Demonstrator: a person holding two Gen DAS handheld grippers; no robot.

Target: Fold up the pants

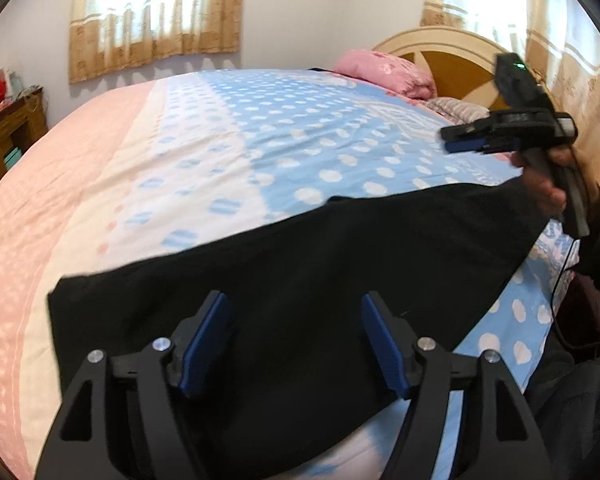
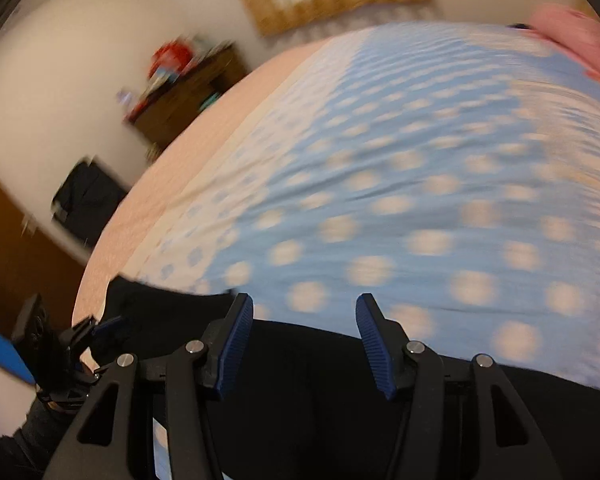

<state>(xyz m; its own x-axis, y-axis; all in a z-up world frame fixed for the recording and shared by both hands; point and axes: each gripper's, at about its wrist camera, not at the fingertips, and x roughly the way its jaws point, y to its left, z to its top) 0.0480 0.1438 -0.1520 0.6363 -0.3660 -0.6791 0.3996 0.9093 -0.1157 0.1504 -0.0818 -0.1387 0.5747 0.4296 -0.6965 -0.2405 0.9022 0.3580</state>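
Blue-padded jaws of the left gripper (image 1: 294,344) fill the near field of its own wrist view, spread apart over the black pants (image 1: 300,264) with no cloth pinched between them; released. Right gripper (image 2: 305,346) likewise stands with pads apart, hovering over the dark fabric's far edge, nothing clamped; in the left view it sits up at about 2 o'clock (image 1: 460,140), held in a hand (image 1: 548,184) clear above the cloth. Pants lie as one long dark band along the near side of the bed (image 1: 228,152), running from roughly 8 o'clock to 2 o'clock in the left view, flat, seemingly already doubled lengthwise, though black cloth hides any layering. Judgement: a fold has likely just been laid down and both tools are free; next step probably a cross fold, end to end. To do that well, pinch both layers at one short end near its corners, lift low, carry it over and line the edges up before letting go. Left short end at 8 o'clock is clean and reachable. Open room: wide dotted bedspread beyond at 12 o'clock, no clutter. Pink pillow (image 1: 384,72) and headboard (image 1: 440,46) well apart at 1 o'clock. Cabinet (image 1: 8,132) far off at 9 o'clock. Right view blurred.
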